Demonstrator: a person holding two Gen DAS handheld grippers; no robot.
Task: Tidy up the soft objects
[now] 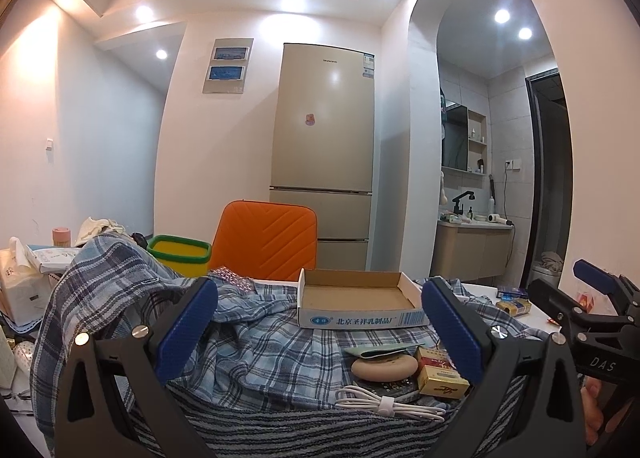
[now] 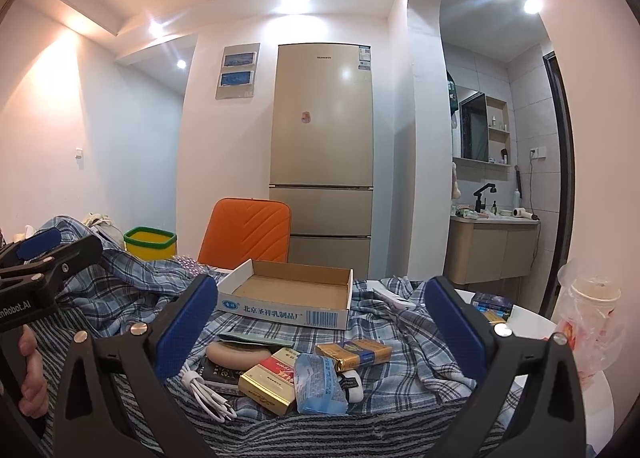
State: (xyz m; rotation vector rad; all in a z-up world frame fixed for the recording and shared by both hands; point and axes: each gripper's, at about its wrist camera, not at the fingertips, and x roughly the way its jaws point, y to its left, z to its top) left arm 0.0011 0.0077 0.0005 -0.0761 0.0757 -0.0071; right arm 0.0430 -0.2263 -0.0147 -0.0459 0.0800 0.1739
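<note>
Ahead, the plaid cloth (image 1: 256,354) lies spread under a cardboard box (image 1: 356,302). Both the left claw (image 1: 320,330) and right claw (image 2: 320,330) gape wide above it, holding nothing.

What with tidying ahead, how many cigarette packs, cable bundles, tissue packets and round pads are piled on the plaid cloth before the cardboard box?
Cigarette packs: 2
White cable bundle: 1
Blue tissue packet: 1
Round beige pad: 1
Total: 5
</note>
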